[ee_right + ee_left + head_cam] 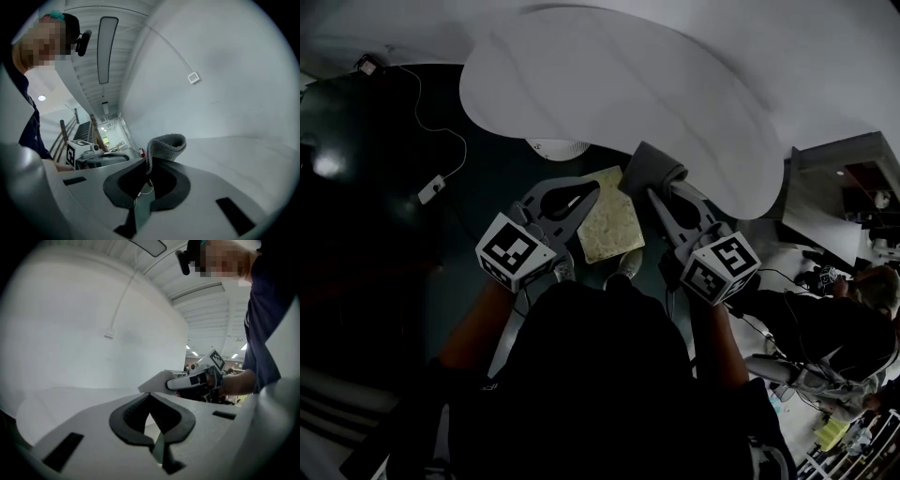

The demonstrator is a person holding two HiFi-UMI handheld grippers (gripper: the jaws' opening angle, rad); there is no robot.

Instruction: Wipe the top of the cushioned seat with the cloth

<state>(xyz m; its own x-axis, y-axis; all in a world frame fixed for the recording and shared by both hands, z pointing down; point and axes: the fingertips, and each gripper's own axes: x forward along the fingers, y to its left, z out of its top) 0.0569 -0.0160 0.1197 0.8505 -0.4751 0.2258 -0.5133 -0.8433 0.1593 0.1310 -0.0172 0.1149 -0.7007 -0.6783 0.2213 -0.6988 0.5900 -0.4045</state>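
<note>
Right gripper (663, 186) pinches the cloth (649, 167) mid-frame, left gripper (592, 191) closed empty; press it flat on the seat (609, 84), seemingly upper-centre

Head camera looks steeply down over the torso, close on both grippers. Left gripper (586, 190) camera skims low across the seat (609, 84), facing right; right gripper (661, 187) camera faces left, past its cloth (649, 169). Each catches the other.
</note>
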